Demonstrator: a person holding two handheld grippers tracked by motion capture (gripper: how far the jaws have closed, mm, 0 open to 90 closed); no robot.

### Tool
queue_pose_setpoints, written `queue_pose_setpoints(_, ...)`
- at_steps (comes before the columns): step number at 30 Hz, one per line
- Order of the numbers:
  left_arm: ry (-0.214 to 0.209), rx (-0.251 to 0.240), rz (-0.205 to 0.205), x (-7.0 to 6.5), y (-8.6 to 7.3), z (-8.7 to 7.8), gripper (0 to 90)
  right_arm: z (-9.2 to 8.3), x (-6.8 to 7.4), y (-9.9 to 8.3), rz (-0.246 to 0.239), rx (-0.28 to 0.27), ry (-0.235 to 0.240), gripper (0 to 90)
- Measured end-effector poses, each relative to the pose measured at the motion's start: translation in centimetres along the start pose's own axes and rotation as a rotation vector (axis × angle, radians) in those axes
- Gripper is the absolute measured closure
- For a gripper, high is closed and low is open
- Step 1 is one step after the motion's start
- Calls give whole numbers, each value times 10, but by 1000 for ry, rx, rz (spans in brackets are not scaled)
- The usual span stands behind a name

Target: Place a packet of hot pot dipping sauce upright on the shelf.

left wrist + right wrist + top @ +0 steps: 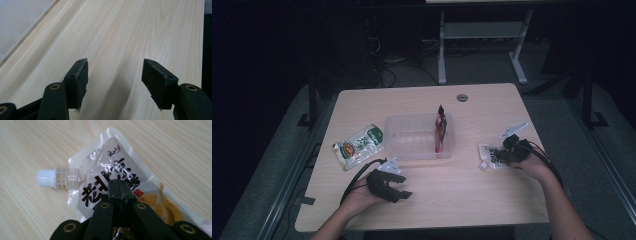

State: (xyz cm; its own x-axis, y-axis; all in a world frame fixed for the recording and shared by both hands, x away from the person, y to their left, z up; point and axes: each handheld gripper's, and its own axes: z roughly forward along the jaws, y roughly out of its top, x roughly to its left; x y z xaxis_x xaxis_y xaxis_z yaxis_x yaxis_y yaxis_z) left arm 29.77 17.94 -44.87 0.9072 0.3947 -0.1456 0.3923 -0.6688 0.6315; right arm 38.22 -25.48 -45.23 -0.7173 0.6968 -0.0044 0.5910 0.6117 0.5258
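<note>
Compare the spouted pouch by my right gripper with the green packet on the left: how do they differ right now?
The spouted pouch is white with black lettering and a white screw cap; the green packet is green and white with no spout visible. The right gripper is shut on the spouted pouch, while the green packet lies untouched, apart from the open left gripper. The pouch lies right of the clear tray, the packet left. Both lie flat on the table.
</note>
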Motion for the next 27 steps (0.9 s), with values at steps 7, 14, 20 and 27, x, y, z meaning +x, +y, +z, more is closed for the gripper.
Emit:
queue_pose_setpoints(7,0,-2,-2,0,0,0,377,5,9,5,-18,-11,82,900)
queue_pose_setpoints(14,-1,1,4,1,0,-1,377,12,27,16,-72,-20,142,900)
queue_pose_setpoints(20,1,-10,-3,1,0,-2,377,17,48,27,-133,-13,188,900)
queue_pose_setpoints(27,2,-12,-5,1,0,-3,377,28,81,42,-239,-29,248,900)
